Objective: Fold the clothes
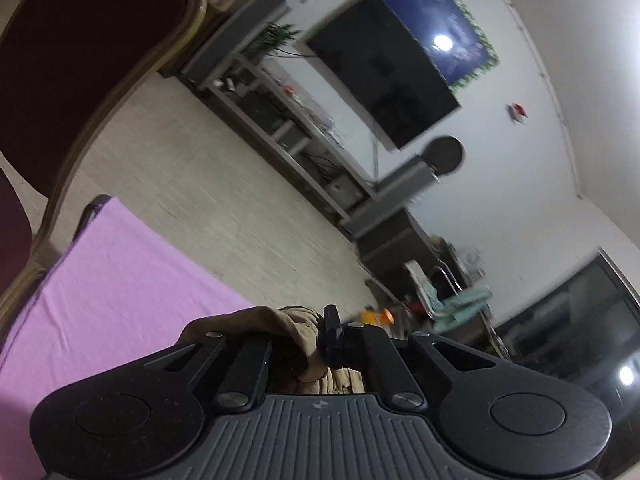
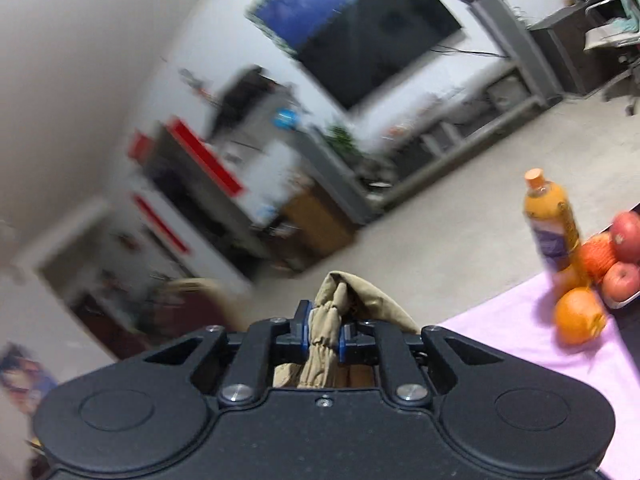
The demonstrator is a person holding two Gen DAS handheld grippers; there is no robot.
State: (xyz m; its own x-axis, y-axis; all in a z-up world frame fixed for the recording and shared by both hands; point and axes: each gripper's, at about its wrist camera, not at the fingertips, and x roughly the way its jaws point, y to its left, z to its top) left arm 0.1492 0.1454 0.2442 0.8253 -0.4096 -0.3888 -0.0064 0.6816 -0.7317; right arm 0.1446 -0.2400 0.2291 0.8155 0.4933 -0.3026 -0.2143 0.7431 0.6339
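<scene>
One counter (image 1: 120, 280) under a pink cloth carried the work, and one tan garment (image 2: 328, 320) was held up off it between two grippers, above the near edge, as far as the tilted views allowed. This looked like the lift-and-spread step of folding: the garment raised by two points before being laid flat. The left gripper (image 1: 332, 344) was pinched nearly shut on a bunched fold of the garment; the right gripper (image 2: 324, 336) was clamped on a gathered, elasticated band of it. The next move probably called for drawing the hands apart to tension the fabric and lowering it squarely onto the cloth. Toward the counter's far right corner stood one orange bottle (image 2: 554, 224), two oranges (image 2: 578, 316) and two apples (image 2: 626, 236).
</scene>
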